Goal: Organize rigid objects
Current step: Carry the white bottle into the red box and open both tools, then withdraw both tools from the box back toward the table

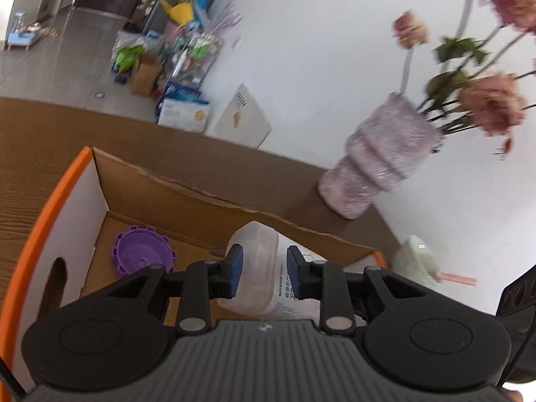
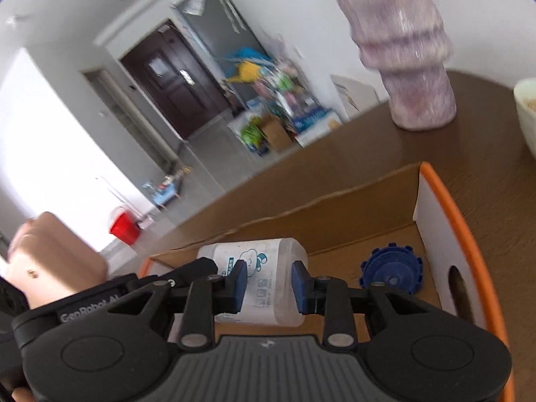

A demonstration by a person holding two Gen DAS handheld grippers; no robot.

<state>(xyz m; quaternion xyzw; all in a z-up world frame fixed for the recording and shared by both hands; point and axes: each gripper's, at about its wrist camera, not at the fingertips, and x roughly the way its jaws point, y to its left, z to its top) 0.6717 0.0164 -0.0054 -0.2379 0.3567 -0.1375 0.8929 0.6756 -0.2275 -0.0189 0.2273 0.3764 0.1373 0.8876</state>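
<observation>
Bottle (image 1: 254, 268), translucent white plastic with a printed label, sits between the blue pads of both claws at once, over the open cardboard box (image 1: 207, 201) with the orange rim. Left gripper (image 1: 263, 273): jaws apart by about the bottle's width, pads flanking the body; firm contact cannot be confirmed. Right gripper (image 2: 268, 286): same condition, pads at either side of the labelled body (image 2: 258, 278), clamping not verifiable. In the right view the bottle's long axis runs across the claw, from 9 toward 3 o'clock; in the left view it points away toward 12 o'clock, so the two claws approach it roughly at right angles. Neither is clearly nearer; both are at the bottle. Whether the bottle rests on the box floor or hangs just above it cannot be told. A purple ridged cap (image 1: 142, 254) lies on the box floor at 10 o'clock from the left claw, apart from the bottle. Beyond the box, at 1 o'clock in the left view, a lilac ribbed vase (image 1: 378, 157) of pink flowers stands on the brown wood-grain table (image 1: 30, 167). Judgement: the bottle is being lowered or released into the box.
</observation>
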